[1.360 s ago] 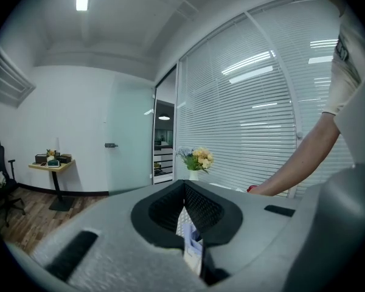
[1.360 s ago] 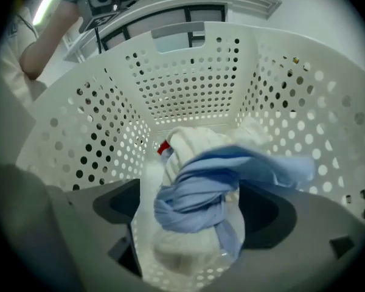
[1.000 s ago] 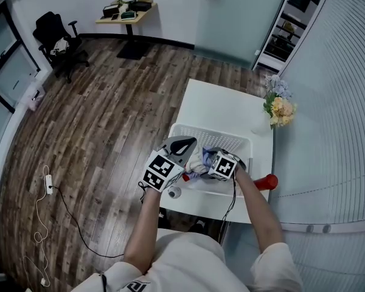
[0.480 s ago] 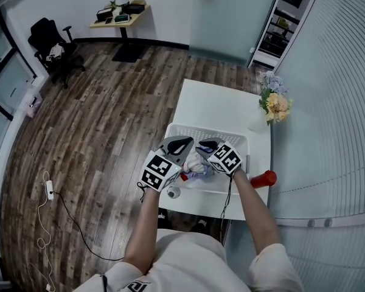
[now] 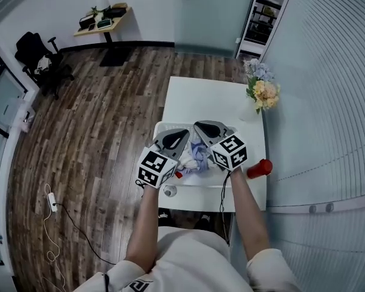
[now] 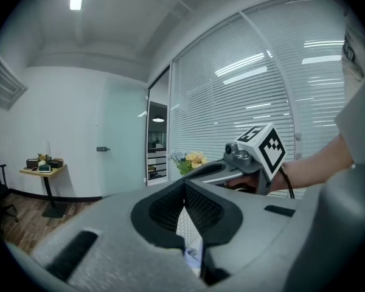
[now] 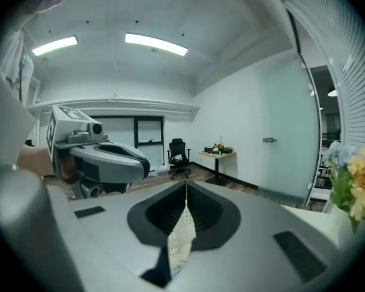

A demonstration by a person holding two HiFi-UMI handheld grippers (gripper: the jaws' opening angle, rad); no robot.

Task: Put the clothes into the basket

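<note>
Clenching left gripper (image 6: 185, 188) and right gripper (image 7: 185, 190) jaws on the limp, light clothes (image 5: 198, 156), I judge bunched folds hold best.

The right gripper (image 7: 185, 188) closed its jaws, from wide apart a second earlier to fully together. It also lifted off the clothes (image 5: 199, 154). Earlier it pointed down into the basket (image 5: 194, 179) at the right of the heap; afterwards it lay nearly level, tips aimed far and left. The clothes, half covered by it before, showed in the basket between the two grippers.
</note>
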